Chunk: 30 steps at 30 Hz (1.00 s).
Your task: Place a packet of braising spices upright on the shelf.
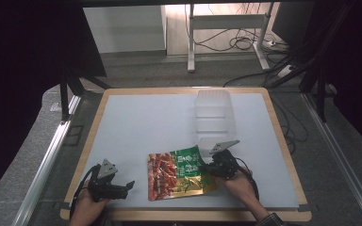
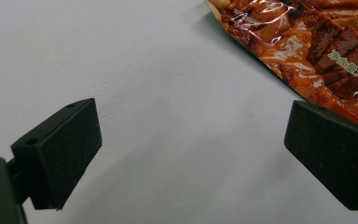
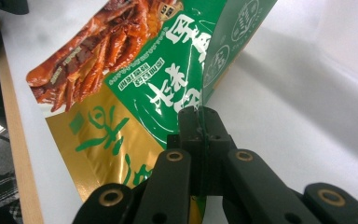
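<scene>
White surface (image 1: 136, 136) carries a clear plastic tray (image 1: 213, 117) toward its far right. Snack pouch (image 1: 179, 173), red, green and gold, lies at the near edge, just in front of the tray. Right claw (image 1: 207, 168) is clamped on the pouch's right edge. Left claw (image 1: 129, 185) rests beside the pouch, jaws apart, holding nothing.

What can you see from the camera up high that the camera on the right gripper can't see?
The high view takes in the clear plastic tub at the far side of the white table, and the left gripper resting open beside the snack bag.

The right gripper view shows, up close, the right gripper with its jaws pinched shut on the bag's edge, lifting that edge off the table.

Both show the green, gold and red bag, the table and the right gripper.
</scene>
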Tool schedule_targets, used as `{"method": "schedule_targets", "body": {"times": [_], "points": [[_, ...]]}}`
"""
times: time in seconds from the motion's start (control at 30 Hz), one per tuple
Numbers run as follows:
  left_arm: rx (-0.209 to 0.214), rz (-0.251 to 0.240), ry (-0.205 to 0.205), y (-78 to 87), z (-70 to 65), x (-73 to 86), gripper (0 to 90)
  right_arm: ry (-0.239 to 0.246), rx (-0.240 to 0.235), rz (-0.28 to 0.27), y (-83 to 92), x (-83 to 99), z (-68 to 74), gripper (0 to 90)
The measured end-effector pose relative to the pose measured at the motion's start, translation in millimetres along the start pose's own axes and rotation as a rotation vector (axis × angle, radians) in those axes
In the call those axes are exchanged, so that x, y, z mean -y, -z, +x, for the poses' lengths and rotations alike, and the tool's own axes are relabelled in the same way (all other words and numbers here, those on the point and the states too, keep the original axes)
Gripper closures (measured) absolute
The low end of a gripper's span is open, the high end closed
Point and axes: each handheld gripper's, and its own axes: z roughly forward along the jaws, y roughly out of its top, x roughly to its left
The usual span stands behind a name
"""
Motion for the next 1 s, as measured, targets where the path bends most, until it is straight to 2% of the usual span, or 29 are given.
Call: {"method": "schedule_targets", "body": {"times": [0.27,0.53,0.73,0.8,0.93,1.0], "points": [[0.007,-0.015,0.021,1.3,2.5,0.8,3.8,0.025,-0.014,-0.043,8.7,-6.7,3.9,89.3],[0.016,-0.028,0.047,2.8,5.3,1.6,3.6,0.047,-0.038,-0.077,18.2,-23.4,9.0,89.4],[-0.002,-0.058,0.029,5.4,2.0,3.1,3.7,0.061,-0.048,-0.084,23.4,-35.6,14.2,89.4],[0.005,-0.074,0.036,6.7,2.8,3.9,3.7,0.063,-0.047,-0.085,24.4,-37.4,15.3,89.4],[0.031,-0.109,0.092,9.6,9.0,6.6,3.6,0.066,-0.067,-0.098,28.1,-49.1,18.8,89.4],[0.031,-0.109,0.094,9.5,9.4,6.6,3.6,0.078,-0.075,-0.102,29.9,-55.3,20.1,89.4]]}}
